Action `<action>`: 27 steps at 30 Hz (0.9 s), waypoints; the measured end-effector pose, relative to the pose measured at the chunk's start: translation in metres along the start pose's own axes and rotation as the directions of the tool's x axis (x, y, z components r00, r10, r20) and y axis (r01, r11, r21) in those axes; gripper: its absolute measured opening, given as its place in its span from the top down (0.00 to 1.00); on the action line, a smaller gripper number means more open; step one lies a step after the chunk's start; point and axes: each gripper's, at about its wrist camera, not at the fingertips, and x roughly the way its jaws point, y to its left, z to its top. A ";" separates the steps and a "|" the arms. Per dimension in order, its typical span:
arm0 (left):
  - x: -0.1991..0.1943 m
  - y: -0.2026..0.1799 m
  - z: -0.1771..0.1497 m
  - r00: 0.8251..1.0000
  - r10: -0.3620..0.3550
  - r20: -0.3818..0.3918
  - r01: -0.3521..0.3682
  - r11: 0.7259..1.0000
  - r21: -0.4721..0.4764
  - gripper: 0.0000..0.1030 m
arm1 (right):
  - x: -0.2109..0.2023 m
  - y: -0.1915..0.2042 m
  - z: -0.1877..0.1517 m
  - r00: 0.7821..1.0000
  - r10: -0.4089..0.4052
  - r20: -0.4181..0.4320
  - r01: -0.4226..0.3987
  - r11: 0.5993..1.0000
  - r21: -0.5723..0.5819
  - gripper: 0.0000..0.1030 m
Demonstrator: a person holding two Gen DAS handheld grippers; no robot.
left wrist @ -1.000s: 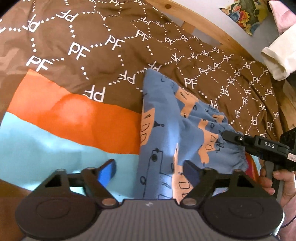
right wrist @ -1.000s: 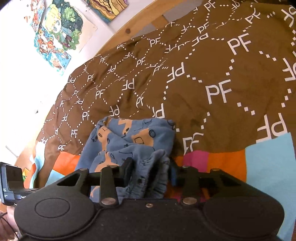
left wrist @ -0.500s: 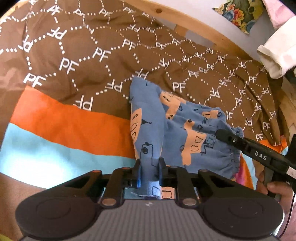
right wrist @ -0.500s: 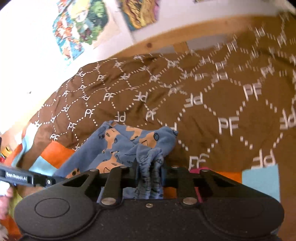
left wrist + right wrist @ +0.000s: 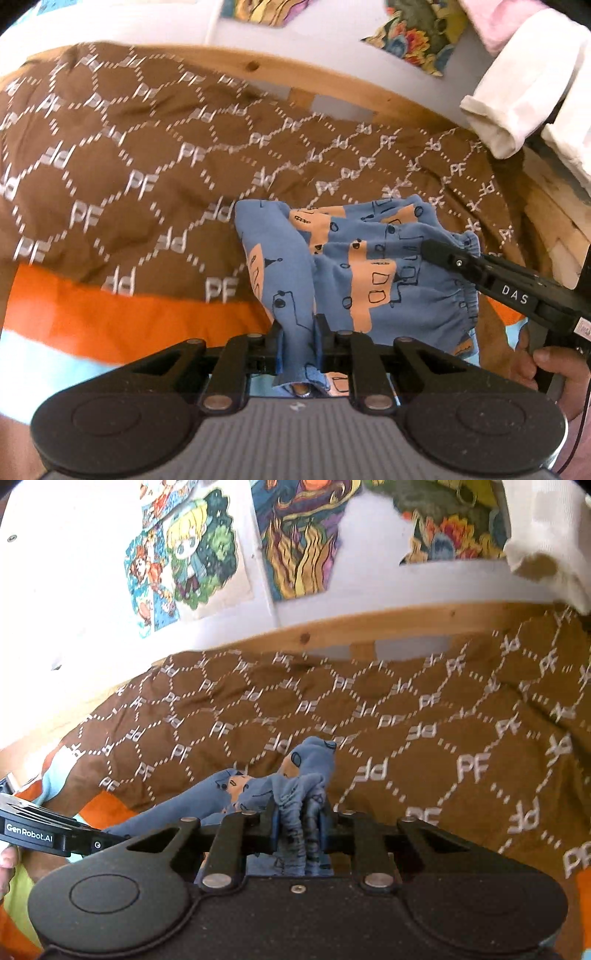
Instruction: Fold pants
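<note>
The pants [image 5: 354, 266] are small, blue with orange and black drawings, and hang above the brown blanket [image 5: 122, 192]. My left gripper [image 5: 298, 345] is shut on one leg end of the pants. My right gripper [image 5: 297, 829] is shut on the gathered elastic waistband [image 5: 295, 797]. In the left wrist view the right gripper [image 5: 428, 248] comes in from the right and pinches the waistband. In the right wrist view the left gripper's body [image 5: 33, 832] shows at the left edge, with the pants stretched towards it.
The blanket has white PF lettering and orange [image 5: 129, 325] and light blue bands near me. A wooden bed rail [image 5: 369, 627] runs behind it, under a white wall with colourful posters [image 5: 184, 557]. White and pink garments [image 5: 517, 99] hang at the upper right.
My left gripper went from open to shut on the pants leg. Both grippers have risen and tilted up, lifting the pants off the blanket; the wall has come into view.
</note>
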 end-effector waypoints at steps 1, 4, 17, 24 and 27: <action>0.001 -0.001 0.004 1.000 -0.006 0.013 0.006 1.000 0.005 0.84 | 0.001 -0.002 0.005 1.000 -0.005 0.010 0.005 1.000 -0.005 0.80; 0.005 -0.001 0.018 0.998 -0.026 0.057 0.026 1.000 -0.002 0.84 | 0.004 -0.004 0.019 0.999 -0.019 0.043 0.021 0.999 -0.033 0.80; 0.076 0.022 0.069 0.995 -0.017 0.098 0.024 0.997 -0.067 0.83 | 0.082 -0.032 0.061 0.998 -0.040 0.053 0.044 0.995 -0.084 0.80; 0.107 0.042 0.046 1.000 -0.003 0.030 0.007 0.993 -0.120 0.75 | 0.107 -0.061 0.035 0.994 -0.100 -0.034 0.100 0.995 -0.002 0.60; 0.104 0.047 0.046 1.000 0.015 0.025 -0.011 0.990 -0.138 0.60 | 0.103 -0.067 0.030 0.990 -0.139 -0.031 0.140 0.990 0.014 0.36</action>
